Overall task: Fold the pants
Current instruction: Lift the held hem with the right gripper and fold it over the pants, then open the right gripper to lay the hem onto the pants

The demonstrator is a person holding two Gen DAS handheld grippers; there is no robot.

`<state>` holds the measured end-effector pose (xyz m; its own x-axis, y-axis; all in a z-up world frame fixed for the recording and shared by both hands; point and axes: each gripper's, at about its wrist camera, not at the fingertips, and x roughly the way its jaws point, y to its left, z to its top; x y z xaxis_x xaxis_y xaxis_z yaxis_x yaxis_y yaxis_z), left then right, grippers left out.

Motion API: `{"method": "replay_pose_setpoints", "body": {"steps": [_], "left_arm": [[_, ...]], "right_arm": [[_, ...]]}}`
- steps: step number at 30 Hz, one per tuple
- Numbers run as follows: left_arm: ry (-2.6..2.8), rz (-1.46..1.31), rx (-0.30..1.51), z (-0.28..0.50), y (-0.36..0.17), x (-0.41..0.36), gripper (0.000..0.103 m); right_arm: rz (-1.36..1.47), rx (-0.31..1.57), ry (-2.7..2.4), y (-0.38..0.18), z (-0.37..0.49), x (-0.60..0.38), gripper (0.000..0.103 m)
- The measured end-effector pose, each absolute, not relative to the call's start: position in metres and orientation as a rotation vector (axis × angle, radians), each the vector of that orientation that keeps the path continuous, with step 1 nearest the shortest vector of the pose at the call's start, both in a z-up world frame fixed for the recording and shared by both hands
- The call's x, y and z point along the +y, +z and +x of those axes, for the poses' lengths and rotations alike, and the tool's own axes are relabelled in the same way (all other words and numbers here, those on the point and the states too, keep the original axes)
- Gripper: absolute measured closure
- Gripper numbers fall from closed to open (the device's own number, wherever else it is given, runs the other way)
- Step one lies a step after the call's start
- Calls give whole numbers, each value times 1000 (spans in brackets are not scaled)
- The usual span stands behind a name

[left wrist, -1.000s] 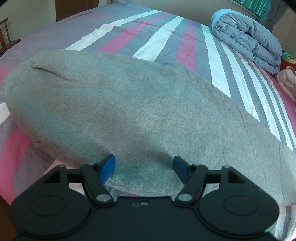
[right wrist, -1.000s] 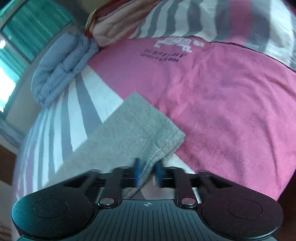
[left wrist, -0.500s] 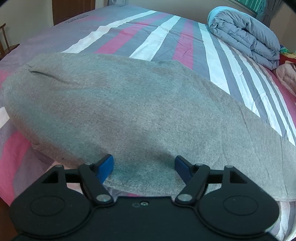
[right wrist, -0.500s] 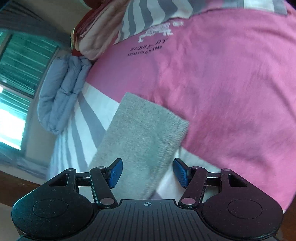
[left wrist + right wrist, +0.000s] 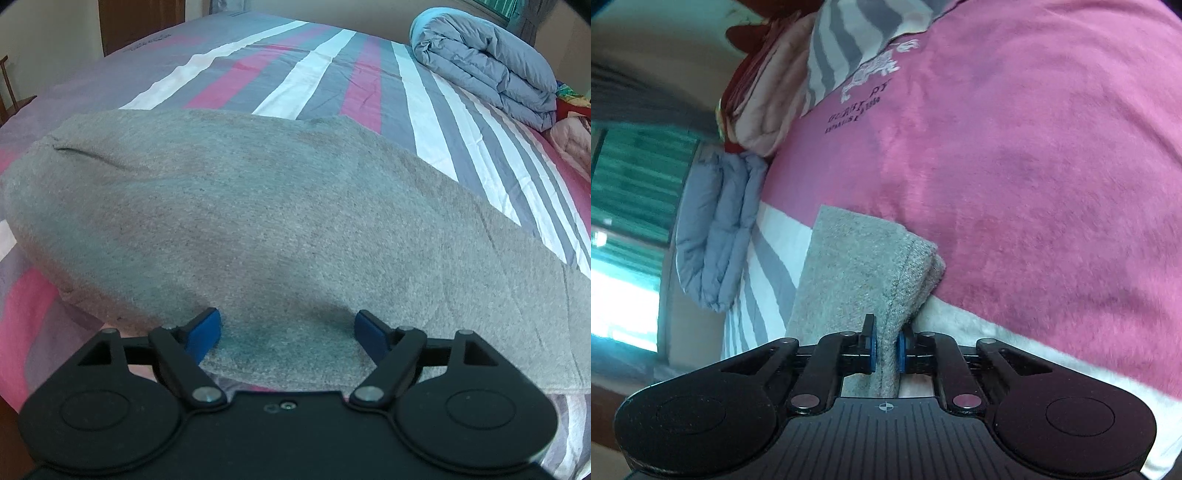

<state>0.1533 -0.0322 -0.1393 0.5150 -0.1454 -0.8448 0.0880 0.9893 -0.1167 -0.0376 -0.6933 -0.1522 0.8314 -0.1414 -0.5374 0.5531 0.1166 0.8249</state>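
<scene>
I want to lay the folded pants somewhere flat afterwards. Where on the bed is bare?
Free: the striped sheet beyond the gray pants, left of the rolled blue duvet. Crowded: the corner past the duvet, with pink bedding, and the near edge, covered by the pants.

left wrist: low, close over pants [image 5: 258,229], facing up the bed [image 5: 325,70] | right wrist: tilted, tight on hem | shared: pants, blue quilt [image 5: 487,62]
</scene>
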Motion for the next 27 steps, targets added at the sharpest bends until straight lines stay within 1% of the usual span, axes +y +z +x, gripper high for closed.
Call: {"method": "replay_pose_setpoints", "body": {"steps": [2,5,9,14,17,22,27], "left_arm": [[-143,-64,1022,154,-139,-32,30],[-148,-73,1022,154,-139,-30,30],[-155,-89,1020,155,-139,-28,30],[-171,-144,1018,156,-136,-20,30],[-181,-193,1018,157,-131,-11,31],[-176,-251,995,155,-117,8,31],[-150,-288,983,157,-111,25,31]], "right_arm": [[1343,328,-509,-145,-40,-692,94],[1253,337,-517,-129,-35,-685,94],[957,351,-452,-72,-8,-658,95],[657,372,-258,-9,45,-582,94],[584,386,-120,4,78,-523,94],[503,458,63,-5,125,-426,94],[472,628,144,-59,160,-347,94]]}}
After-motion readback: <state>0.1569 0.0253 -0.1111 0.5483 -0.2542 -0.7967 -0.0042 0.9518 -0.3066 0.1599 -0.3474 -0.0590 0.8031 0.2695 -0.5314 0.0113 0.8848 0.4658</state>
